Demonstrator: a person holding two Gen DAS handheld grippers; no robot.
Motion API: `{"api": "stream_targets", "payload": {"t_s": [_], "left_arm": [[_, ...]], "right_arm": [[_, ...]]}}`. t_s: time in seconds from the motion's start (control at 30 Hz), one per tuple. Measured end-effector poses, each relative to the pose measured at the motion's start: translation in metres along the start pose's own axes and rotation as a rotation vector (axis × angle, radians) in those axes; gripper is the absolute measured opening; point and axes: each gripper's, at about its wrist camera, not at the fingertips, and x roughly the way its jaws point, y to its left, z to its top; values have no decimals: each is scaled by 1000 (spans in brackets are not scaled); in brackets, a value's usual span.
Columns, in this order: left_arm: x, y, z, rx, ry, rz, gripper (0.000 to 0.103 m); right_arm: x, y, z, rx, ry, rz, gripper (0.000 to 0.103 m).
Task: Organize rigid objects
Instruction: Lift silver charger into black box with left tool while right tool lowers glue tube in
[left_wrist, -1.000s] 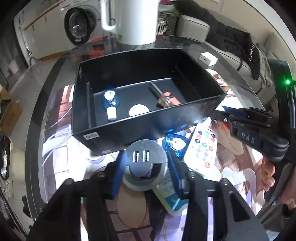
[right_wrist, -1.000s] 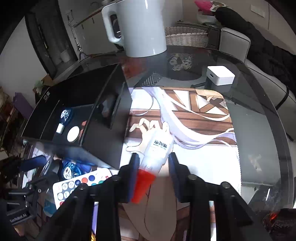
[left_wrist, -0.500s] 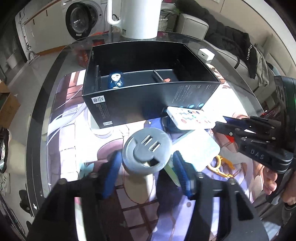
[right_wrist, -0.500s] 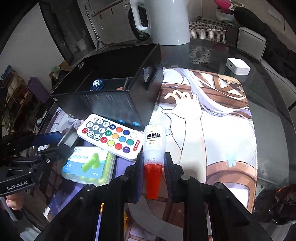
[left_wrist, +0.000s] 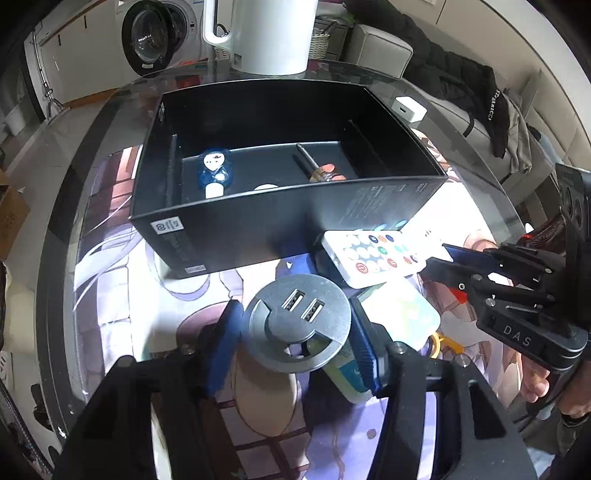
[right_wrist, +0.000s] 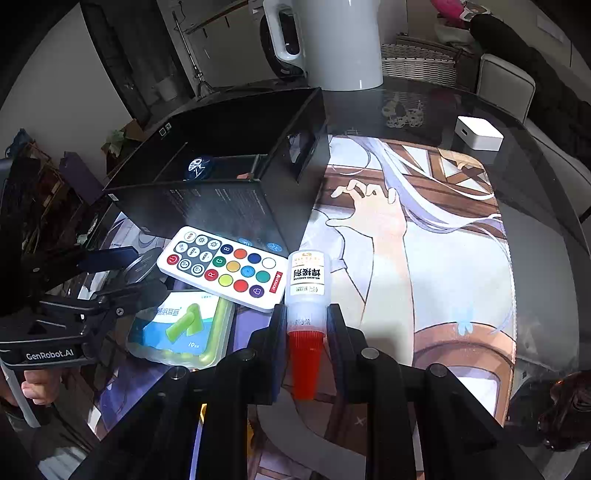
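Note:
My left gripper (left_wrist: 295, 328) straddles a grey round USB hub (left_wrist: 297, 325) that sits tilted on the mat. Its jaws are closing, and the blue pads (left_wrist: 225, 339) stand just off the hub's rim. My right gripper (right_wrist: 306, 314) is shut on the neck of a white glue bottle (right_wrist: 306, 277) with a red cap, beside the remote (right_wrist: 225, 269). Behind them stands the black box (left_wrist: 280, 221), which holds a blue item (left_wrist: 216, 171) and a small tool (left_wrist: 325, 173). In the left wrist view the right gripper (left_wrist: 437, 256) reaches in from the right.
A blue-and-white earplug box (right_wrist: 181, 325) lies under the remote's near end, with a yellow clip (left_wrist: 439, 341) beside it. A white kettle (left_wrist: 273, 33) stands behind the box and a white cube (right_wrist: 478, 133) at the far right. The printed mat (right_wrist: 424, 258) covers the glass table.
The left gripper's jaws widened around the hub and drew back from the box's front wall. The right gripper closed on the glue bottle and carried it back beside the remote.

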Motion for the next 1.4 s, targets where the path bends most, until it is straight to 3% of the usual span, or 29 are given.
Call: {"api": "stream_targets", "payload": {"t_s": [0.2,0.47,0.57,0.7,0.77,0.83,1.0,1.07,1.23,1.4], "left_arm": [[-6,6,-5,6,-8,70,55],[-10,15,-19,24,-13,168,56],[-3,17,-22,35,15,148,61],[2,19,-24,31,29,145,64],[2,19,-24,30,25,145,64],[1,18,-23,29,25,139,57],[-1,10,-22,43,14,132,57],[-4,7,-22,51,8,131,57],[-12,4,-22,49,-19,123,57],[-41,0,-20,19,-140,87,57]], "right_arm": [[0,5,2,-48,20,-20,22],[-17,17,-15,-70,40,55,22],[-15,21,-15,-86,38,35,23],[-6,17,-10,-73,39,21,34],[-4,17,-7,-75,38,13,34],[-2,18,-6,-89,34,-2,34],[-2,23,-8,-109,39,-7,21],[-3,20,-8,-97,41,8,21],[-7,18,-10,-73,34,15,21],[-29,19,-5,-62,-70,40,20]]}}
